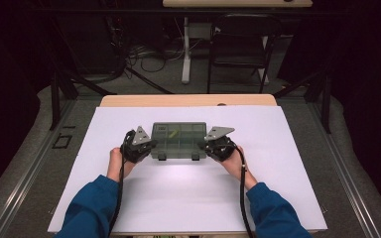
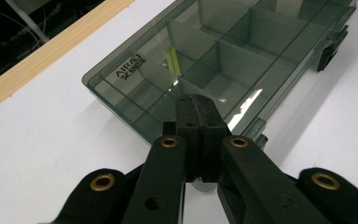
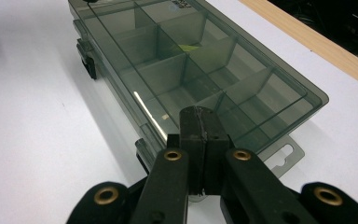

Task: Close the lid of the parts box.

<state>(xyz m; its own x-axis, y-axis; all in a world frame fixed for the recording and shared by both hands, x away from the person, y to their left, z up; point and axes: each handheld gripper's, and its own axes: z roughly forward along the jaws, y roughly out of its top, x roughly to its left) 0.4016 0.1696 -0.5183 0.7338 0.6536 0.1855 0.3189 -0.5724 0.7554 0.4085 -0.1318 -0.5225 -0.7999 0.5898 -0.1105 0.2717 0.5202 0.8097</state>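
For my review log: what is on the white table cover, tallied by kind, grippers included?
Smoky transparent plastic compartment box, lid closed: 1
Black two-jaw grippers, both shut: 2 (left gripper, right gripper)
Black latches on the box front: 2 (first latch, second latch)
Total: 5

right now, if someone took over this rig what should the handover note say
Left claw: shut, empty, tips over the organizer box at its left end.
Right claw: shut, empty, tips over the box's right end.
Box: smoked clear plastic with dividers, flat on the white sheet, lid down, both front latches look closed.
Done: both claws placed at the box's ends.
Left: the box is not yet gripped, opened or lifted.
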